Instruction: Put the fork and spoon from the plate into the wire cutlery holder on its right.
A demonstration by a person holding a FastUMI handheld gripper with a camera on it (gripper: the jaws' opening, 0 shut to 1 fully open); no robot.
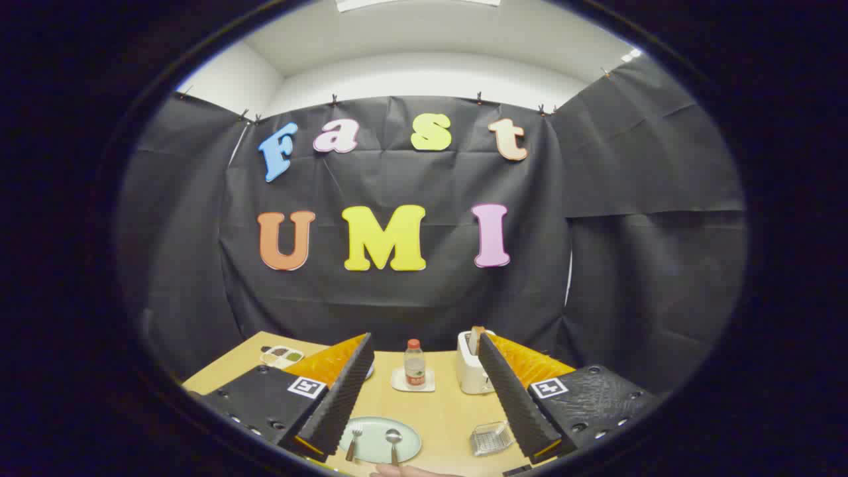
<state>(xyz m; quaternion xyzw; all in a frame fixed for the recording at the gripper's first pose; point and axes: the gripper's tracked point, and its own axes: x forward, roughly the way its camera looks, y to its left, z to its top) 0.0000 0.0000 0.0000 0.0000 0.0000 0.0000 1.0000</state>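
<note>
A pale green plate lies on the wooden table between my two fingers, near their base. On it rest a fork to the left and a spoon to the right, handles toward me. The wire cutlery holder sits to the plate's right, close beside my right finger. My gripper is open and held above the table, with nothing between its fingers.
Beyond the plate a small bottle with a red cap stands on a white coaster. A white toaster is behind my right fingertip. A small tray with compartments sits at the far left. A hand shows just below the plate.
</note>
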